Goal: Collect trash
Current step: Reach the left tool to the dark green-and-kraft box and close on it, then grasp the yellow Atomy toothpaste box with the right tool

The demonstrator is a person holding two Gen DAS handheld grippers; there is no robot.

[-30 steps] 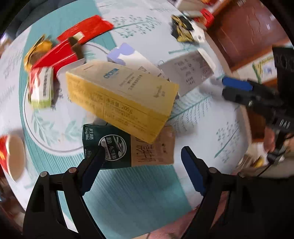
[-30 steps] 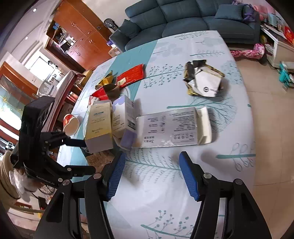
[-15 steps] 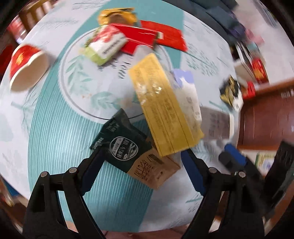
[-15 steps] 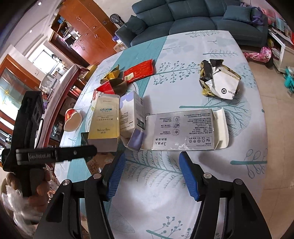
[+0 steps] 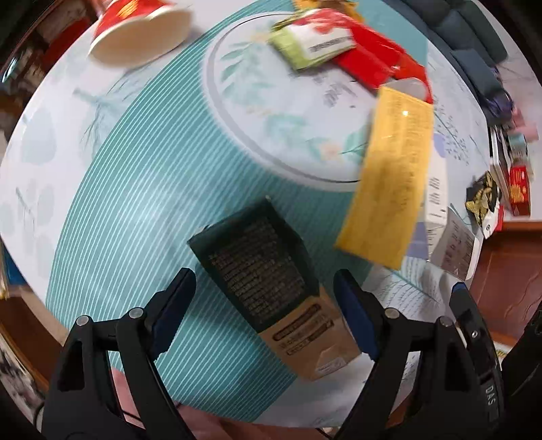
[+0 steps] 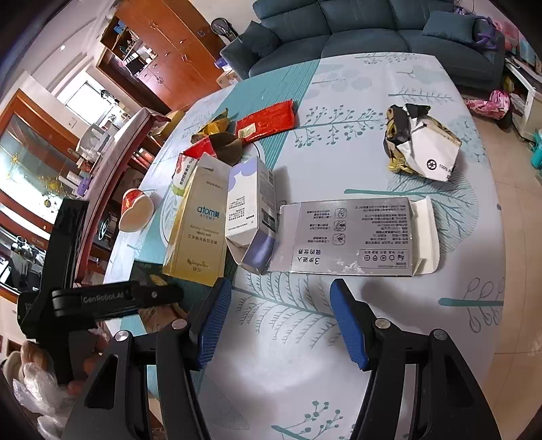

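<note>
My left gripper is open and empty, its jaws on either side of a dark green and brown pouch lying flat near the table's edge. A yellow carton lies just right of the pouch and also shows in the right wrist view. My right gripper is open and empty above the tablecloth, just short of a flattened grey box and a white and purple box. A crumpled black, gold and white wrapper lies further right.
A red paper cup lies on its side at the far left. Red packets and a green and white packet lie at the middle of the round table. A sofa stands beyond it.
My left gripper has swung and come down closer over the green and brown pouch, which now fills the space between its jaws. My right gripper has hardly moved.
</note>
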